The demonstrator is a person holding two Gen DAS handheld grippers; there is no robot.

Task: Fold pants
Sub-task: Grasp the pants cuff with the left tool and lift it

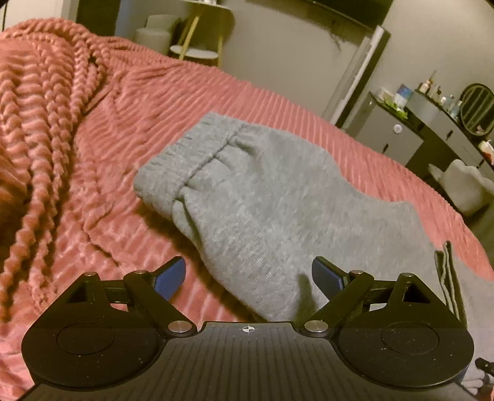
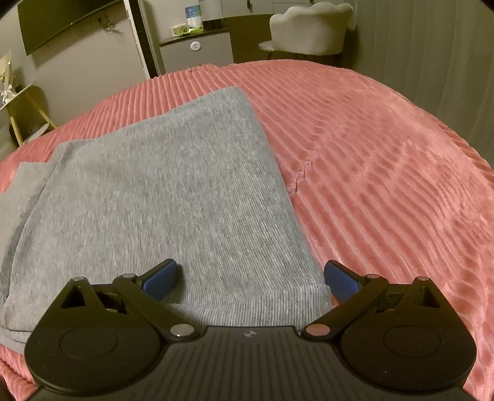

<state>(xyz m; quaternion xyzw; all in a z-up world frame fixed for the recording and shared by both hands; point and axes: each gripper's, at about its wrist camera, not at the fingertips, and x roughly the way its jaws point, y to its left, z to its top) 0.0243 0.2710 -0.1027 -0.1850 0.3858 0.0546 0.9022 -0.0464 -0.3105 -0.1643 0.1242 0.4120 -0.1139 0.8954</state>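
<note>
Grey sweatpants (image 1: pixel 278 200) lie folded on a pink ribbed bedspread (image 1: pixel 123 129). In the left wrist view the gathered elastic band (image 1: pixel 191 163) points to the far left. My left gripper (image 1: pixel 248 274) hovers over the near part of the cloth, jaws wide apart and nothing pinched between the blue pads (image 1: pixel 171 279). In the right wrist view the pants (image 2: pixel 169 191) form a flat layered rectangle whose near hem (image 2: pixel 247 300) runs between the fingers. My right gripper (image 2: pixel 251 279) is open above that hem, with its right pad (image 2: pixel 341 282) at the corner of the cloth.
A bunched pink knitted throw (image 1: pixel 46 123) lies on the left of the bed. Beyond the bed stand a grey cabinet (image 2: pixel 197 52), a white chair (image 2: pixel 308 27), a small round side table (image 1: pixel 197 52) and a dresser with bottles and a mirror (image 1: pixel 457 123). Bare bedspread (image 2: pixel 386 169) extends right of the pants.
</note>
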